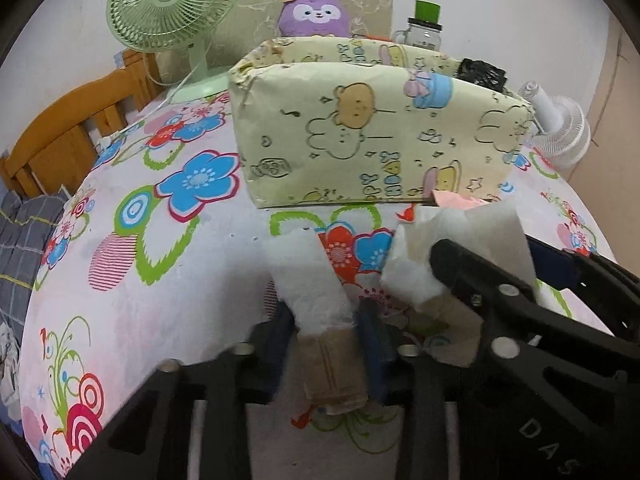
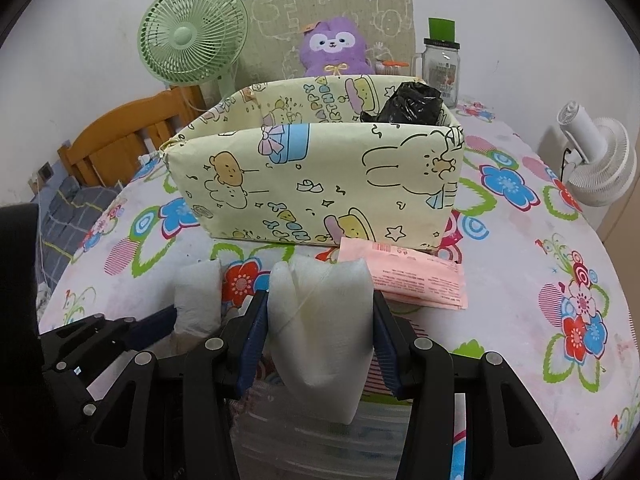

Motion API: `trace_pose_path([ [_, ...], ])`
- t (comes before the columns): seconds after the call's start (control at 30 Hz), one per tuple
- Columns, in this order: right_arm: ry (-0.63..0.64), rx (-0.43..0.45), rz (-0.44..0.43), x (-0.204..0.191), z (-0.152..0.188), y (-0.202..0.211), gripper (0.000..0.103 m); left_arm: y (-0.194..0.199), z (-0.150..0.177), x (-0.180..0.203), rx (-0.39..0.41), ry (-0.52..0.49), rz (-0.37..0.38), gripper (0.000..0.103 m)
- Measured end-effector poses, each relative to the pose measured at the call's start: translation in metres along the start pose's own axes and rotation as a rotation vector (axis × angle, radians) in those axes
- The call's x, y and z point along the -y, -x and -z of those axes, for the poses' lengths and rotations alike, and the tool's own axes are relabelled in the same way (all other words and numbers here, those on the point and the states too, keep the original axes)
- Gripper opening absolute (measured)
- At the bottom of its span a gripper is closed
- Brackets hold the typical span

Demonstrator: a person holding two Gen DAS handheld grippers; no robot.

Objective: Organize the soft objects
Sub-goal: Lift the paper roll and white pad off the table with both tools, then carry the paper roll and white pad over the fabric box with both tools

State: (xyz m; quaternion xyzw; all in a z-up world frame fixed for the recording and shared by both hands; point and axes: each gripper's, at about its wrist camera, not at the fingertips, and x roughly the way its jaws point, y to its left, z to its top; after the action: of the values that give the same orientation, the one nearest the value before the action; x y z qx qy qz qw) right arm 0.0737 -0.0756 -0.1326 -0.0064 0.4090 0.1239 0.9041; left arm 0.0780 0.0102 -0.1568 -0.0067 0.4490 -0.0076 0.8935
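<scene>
Item 1: left gripper (image 1: 324,320), black w/ blue pads. Jaws clenched on a narrow white fluffy strip w/ tan cloth lower end (image 1: 316,300); strip stands up between the pads, over the tabletop.

Item 2: right gripper (image 2: 320,328), same type. Jaws grasping a white soft padded piece (image 2: 320,320), pads pressing both sides; piece is held above the table, just in front of the box. The two grippers sit close side by side; from the frames can't tell whether both white pieces are one item or two.

Item 3: pale yellow cartoon-print open-top box (image 2: 320,184), centre of table. Crumpled black plastic bag (image 2: 412,106) lies in its right rear part; rest of interior hidden by the front wall.

Item 4: pink flat printed packet (image 2: 416,276), on table, touching box's front base, just beyond the right gripper.

Item 5: floral tablecloth (image 2: 540,260), covers table.

Step (judged): white soft goods gripped, pre-transfer to box. Next move calls for lift clear of the front wall's top edge, carry fwd, release inside.

Room: open cloth to left & right of box; front wall is the edge to clear. Beyond box: purple plush toy (image 2: 336,46), green desk fan (image 2: 192,36), glass jar w/ green lid (image 2: 440,68); white small fan (image 2: 600,160) at right. All well apart from grippers.
</scene>
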Motion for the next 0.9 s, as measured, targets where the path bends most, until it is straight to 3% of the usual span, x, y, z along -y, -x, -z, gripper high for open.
trace_pose_path([
  [0.13, -0.004, 0.002, -0.003, 0.001, 0.0, 0.001, 0.052, 0.002, -0.001, 0.005, -0.002, -0.016, 0.02, 0.012],
  [0.9, -0.024, 0.09, -0.007, 0.012, -0.024, 0.056, 0.053, 0.06, -0.023, 0.035, 0.114, -0.074, 0.031, 0.012],
])
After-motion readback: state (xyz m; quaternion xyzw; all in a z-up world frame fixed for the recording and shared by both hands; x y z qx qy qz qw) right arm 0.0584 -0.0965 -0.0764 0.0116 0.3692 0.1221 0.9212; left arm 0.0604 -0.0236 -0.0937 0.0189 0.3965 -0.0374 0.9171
